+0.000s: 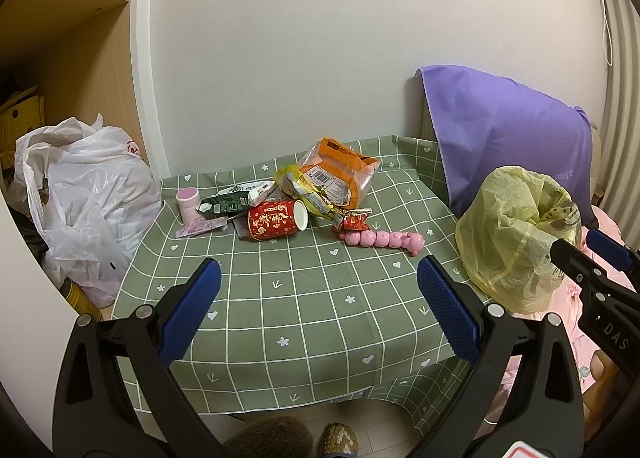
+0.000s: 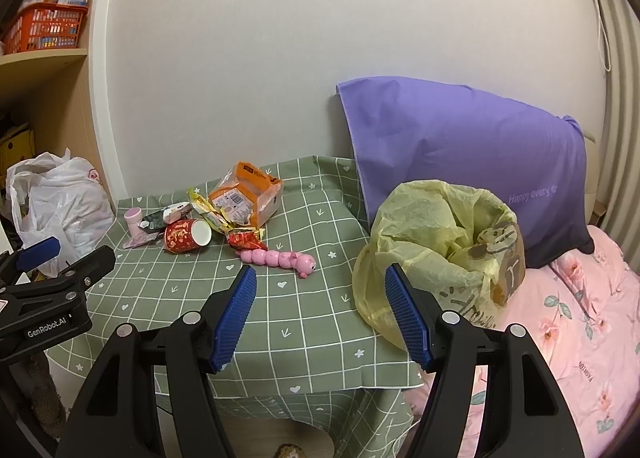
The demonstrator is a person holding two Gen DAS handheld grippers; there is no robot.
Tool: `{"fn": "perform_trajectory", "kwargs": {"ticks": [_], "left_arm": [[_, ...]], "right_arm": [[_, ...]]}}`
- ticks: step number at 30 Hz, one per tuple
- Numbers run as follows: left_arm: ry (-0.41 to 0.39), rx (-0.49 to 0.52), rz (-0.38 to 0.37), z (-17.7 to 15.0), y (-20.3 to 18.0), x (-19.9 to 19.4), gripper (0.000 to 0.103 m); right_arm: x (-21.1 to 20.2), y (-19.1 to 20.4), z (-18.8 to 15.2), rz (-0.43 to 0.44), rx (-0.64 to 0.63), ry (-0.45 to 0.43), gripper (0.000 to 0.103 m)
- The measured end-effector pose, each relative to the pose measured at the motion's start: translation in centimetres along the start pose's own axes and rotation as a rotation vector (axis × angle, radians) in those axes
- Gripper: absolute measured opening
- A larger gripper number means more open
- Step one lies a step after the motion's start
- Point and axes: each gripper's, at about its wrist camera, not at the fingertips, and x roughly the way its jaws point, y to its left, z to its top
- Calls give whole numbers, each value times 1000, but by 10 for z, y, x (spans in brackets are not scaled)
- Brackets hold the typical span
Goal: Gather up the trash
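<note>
Trash lies in a pile at the back of the green checked table [image 1: 304, 298] [image 2: 312, 322]: an orange bag [image 1: 340, 174] [image 2: 246, 194], a red paper cup on its side [image 1: 276, 220] [image 2: 187, 235], a green wrapper [image 1: 224, 204], yellow wrappers [image 1: 298, 182] [image 2: 206, 208], a small red wrapper [image 1: 354, 221] [image 2: 246, 239] and a pink cup [image 1: 188, 202] [image 2: 133, 218]. A bin lined with a yellow bag [image 1: 516, 230] [image 2: 440, 254] stands at the right. My left gripper [image 1: 316, 306] and right gripper [image 2: 320, 314] are open and empty, above the table's near part.
A pink toy caterpillar [image 1: 384, 240] [image 2: 280, 258] lies in front of the pile. A white plastic bag [image 1: 88, 194] [image 2: 60, 198] sits left of the table beside shelves. A purple pillow [image 1: 508, 138] [image 2: 460, 162] and a pink bedspread [image 2: 576, 322] are at the right.
</note>
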Motion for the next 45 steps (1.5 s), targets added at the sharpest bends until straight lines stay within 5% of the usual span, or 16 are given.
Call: {"fn": "perform_trajectory", "kwargs": {"ticks": [25, 39, 45], "left_arm": [[3, -31, 27, 10, 6, 16, 94], [15, -119, 31, 33, 40, 89, 94], [36, -139, 58, 43, 68, 138, 94]], "right_arm": [[19, 0, 14, 7, -25, 9, 63], [83, -2, 38, 9, -37, 55, 63], [142, 6, 55, 80, -47, 93, 63]]}}
